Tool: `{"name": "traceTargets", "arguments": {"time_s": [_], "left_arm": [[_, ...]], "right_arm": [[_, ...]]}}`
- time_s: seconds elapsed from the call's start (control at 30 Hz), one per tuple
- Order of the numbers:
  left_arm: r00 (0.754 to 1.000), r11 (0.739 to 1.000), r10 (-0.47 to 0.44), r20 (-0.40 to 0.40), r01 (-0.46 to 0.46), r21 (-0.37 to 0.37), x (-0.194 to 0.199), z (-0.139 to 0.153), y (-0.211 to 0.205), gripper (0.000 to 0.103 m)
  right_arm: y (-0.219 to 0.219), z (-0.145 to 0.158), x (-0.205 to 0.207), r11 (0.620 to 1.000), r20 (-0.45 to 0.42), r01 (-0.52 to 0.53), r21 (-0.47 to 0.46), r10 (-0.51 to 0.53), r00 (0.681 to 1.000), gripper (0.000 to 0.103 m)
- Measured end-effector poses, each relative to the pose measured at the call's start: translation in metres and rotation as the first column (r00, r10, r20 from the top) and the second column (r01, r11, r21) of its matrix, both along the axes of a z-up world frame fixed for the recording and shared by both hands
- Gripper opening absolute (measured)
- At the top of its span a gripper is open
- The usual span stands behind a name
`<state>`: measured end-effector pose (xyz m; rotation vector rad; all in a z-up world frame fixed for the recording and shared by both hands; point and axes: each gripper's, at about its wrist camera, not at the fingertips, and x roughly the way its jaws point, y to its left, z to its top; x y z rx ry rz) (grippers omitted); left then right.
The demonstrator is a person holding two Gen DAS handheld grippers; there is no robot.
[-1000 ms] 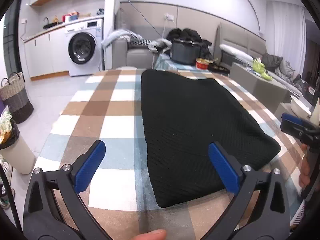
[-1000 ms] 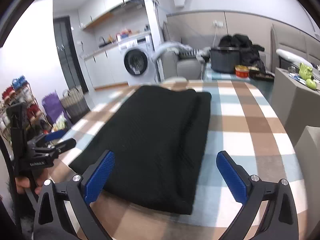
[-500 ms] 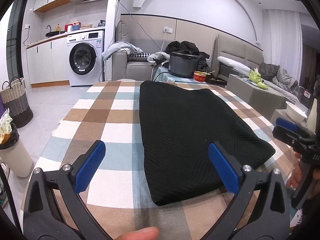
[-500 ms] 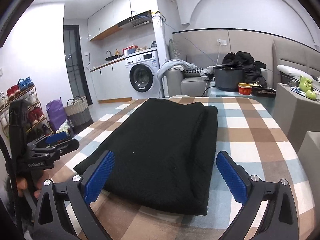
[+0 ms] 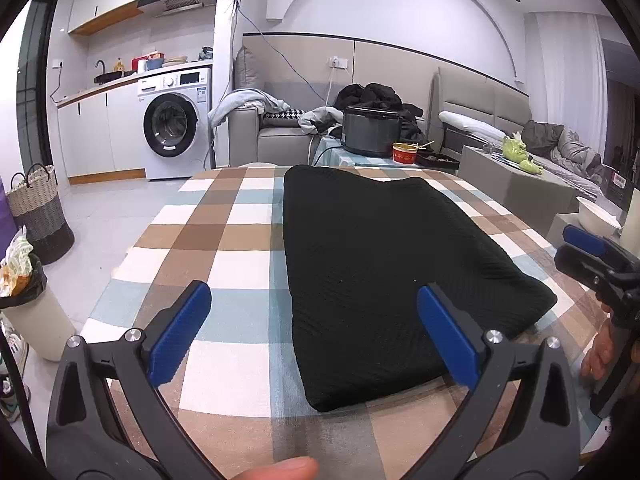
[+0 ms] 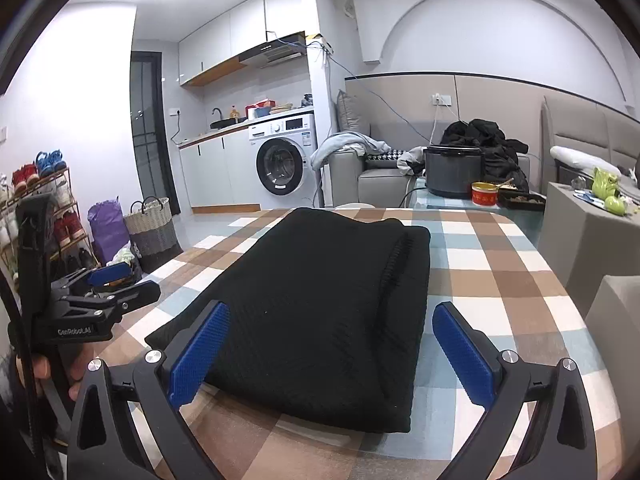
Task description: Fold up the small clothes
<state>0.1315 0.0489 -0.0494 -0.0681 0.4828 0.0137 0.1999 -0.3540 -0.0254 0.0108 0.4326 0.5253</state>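
Note:
A black knit garment (image 5: 380, 256) lies folded into a long rectangle on the checked tablecloth (image 5: 224, 240); in the right wrist view the garment (image 6: 320, 300) shows a folded edge along its right side. My left gripper (image 5: 316, 332) is open, held above the near end of the cloth and holding nothing. My right gripper (image 6: 332, 348) is also open and empty, over the garment's near edge. Each gripper shows in the other's view: the right one (image 5: 592, 256) at the far right, the left one (image 6: 108, 284) at the far left.
Beyond the table stand a washing machine (image 5: 176, 124), a grey sofa with clothes (image 5: 280, 120), a dark cooker pot (image 5: 372, 130) and a red bowl (image 5: 404, 152). A woven basket (image 5: 40, 208) and a bin (image 5: 28, 304) stand on the floor at left. Shoe rack (image 6: 36, 200) at left.
Both grippers have tilted upward and drawn back a little, so more of the room shows above the table. The garment has not moved. Both stay open.

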Motion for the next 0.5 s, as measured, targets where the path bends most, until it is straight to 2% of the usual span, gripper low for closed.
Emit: {"name": "traceTargets", "arguments": {"time_s": [0.5], "left_arm": [[1.0,1.0,-0.01,-0.002,0.01,-0.003,0.0008,-0.0007,0.002,0.102]], "right_arm": [[-0.0029,-0.0003,0.0,1.0,0.001,-0.002,0.004,0.002,1.0,0.103]]}}
